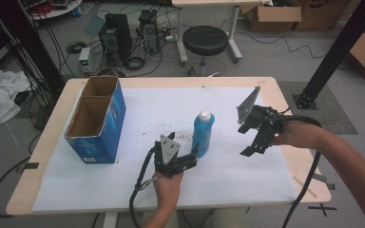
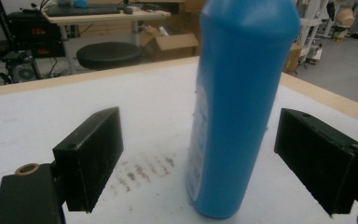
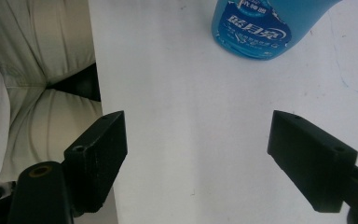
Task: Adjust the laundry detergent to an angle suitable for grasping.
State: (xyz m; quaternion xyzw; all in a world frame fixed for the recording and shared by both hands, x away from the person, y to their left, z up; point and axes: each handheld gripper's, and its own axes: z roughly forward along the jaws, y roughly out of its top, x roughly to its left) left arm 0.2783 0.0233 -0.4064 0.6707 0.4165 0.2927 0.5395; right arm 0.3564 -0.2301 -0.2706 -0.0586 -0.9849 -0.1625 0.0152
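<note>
Blue bottle (image 1: 203,133) upright on white table sheet (image 1: 142,118), stool (image 1: 205,40) behind

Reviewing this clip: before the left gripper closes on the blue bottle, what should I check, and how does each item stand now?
1. Blue bottle upright on the table: ok.
2. Bottle between the open jaws of the left gripper: ok.
3. Bottle centred between them: not ok, it stands nearer one jaw.
4. Jaws touching the bottle: not yet, gaps on both sides.
5. Right gripper open, apart from the bottle: ok.
6. Cardboard box open-topped, clear of the bottle: ok.
</note>
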